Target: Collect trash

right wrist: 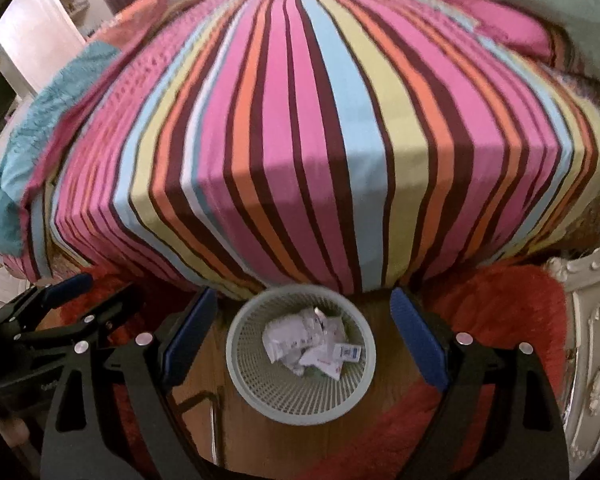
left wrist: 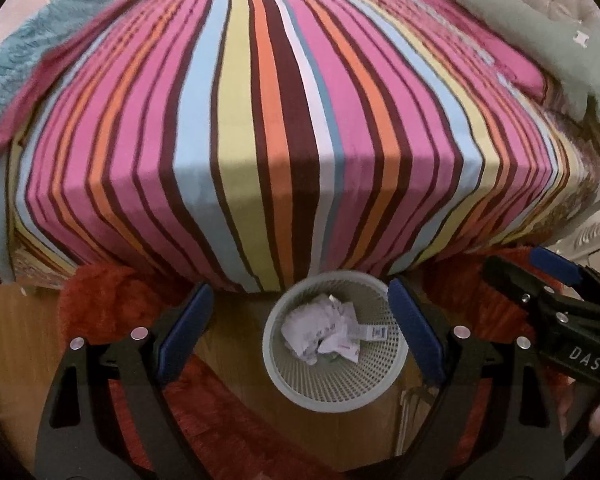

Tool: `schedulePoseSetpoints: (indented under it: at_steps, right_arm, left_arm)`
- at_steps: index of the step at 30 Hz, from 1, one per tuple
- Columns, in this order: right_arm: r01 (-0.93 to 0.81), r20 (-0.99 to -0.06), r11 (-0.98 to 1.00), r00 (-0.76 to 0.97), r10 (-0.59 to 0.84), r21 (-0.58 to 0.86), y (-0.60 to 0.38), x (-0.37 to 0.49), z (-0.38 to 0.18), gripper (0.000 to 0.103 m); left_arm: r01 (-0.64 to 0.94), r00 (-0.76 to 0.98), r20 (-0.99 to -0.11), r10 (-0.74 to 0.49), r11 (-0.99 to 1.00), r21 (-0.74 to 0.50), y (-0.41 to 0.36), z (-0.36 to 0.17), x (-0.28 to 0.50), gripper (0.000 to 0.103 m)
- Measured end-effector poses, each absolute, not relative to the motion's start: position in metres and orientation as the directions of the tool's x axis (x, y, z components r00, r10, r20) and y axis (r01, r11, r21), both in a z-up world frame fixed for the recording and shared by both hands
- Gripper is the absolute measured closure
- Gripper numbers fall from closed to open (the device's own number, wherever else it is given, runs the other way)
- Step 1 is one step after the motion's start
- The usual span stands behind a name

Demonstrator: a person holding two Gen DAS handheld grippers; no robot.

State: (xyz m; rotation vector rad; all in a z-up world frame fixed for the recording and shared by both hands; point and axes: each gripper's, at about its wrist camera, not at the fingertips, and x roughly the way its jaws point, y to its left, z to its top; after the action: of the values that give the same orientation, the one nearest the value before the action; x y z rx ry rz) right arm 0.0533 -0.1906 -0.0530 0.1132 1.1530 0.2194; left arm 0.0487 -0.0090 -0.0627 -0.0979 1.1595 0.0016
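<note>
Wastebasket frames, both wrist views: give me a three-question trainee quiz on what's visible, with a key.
1. True or false: the wastebasket stands on the bed.
2. What lies inside the wastebasket?
A. crumpled paper
B. a bottle
C. nothing
3. Fill in: both the left gripper and the right gripper have their jaws ____, with nothing between the pads.

Key
1. False. It stands on the wooden floor at the foot of the striped bedspread, between red rugs.
2. A. Crumpled paper with printed scraps sits at the bottom.
3. Open.
</note>
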Motion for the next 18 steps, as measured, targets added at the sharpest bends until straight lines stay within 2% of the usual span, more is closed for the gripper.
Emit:
schedulePoseSetpoints:
  at_steps: [18]
  right_arm:
    - [-0.109, -0.843, 0.974, 0.488, 0.225, 0.197, -0.198, 0.039, -0.028, 0.019]
  left_arm:
    - [-0.053, 0.514, -0.858, 0.007, 0.998, -0.024, -0.013, -0.020, 0.035, 0.016]
